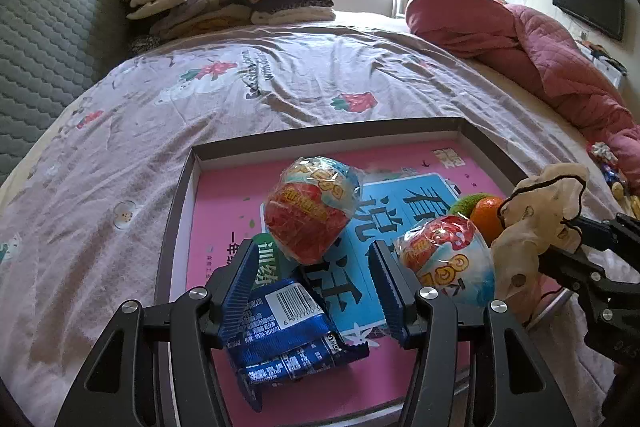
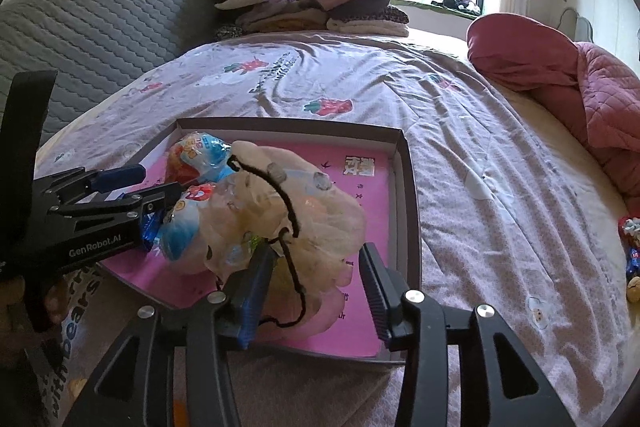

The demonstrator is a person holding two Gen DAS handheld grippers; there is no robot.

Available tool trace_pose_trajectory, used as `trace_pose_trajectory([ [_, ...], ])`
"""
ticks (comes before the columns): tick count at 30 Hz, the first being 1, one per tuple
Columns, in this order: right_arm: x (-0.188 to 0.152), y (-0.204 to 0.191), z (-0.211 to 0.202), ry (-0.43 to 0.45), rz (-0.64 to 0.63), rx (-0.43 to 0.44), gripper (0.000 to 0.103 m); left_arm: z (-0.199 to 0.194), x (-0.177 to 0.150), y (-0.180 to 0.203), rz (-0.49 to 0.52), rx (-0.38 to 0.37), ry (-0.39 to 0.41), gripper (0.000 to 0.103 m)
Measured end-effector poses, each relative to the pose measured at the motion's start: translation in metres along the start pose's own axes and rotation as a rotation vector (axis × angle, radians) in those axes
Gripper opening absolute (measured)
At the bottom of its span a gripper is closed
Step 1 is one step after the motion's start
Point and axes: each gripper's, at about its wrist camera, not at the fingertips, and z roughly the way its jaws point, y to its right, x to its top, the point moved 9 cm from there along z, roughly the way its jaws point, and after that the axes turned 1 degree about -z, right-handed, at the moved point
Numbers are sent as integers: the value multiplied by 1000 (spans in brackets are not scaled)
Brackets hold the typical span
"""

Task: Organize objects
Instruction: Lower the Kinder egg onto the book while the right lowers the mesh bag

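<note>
Tray: shallow box lid on bedspread, pink liner inside.
Left gripper: jaws apart, above blue snack packet at near edge.
Right gripper: jaws apart, cream scrunchie between them.
Wrapped eggs: mid-tray.

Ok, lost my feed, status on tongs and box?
Left tongs open, above blue snack packet. Right tongs open around beige cloth. Box holds both wrapped eggs, orange. Cloth drapes over them.
</note>
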Motion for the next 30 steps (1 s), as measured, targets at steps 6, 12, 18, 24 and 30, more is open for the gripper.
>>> trace_pose_trajectory([
  [6,3,2,-5,14,11,6,45,-6,1,0,-5,-4,7,60],
  [12,4,5,-4,11,18,6,45,-11,1,-3,-12,7,5,60],
  [18,8,7,-12,37,30,16,46,-19,2,-9,-36,18,5,65],
  [24,12,6,-20,54,36,28,50,-33,2,-7,-42,26,13,70],
  [30,17,5,-34,89,42,44,50,-49,0,2,-30,35,20,71],
])
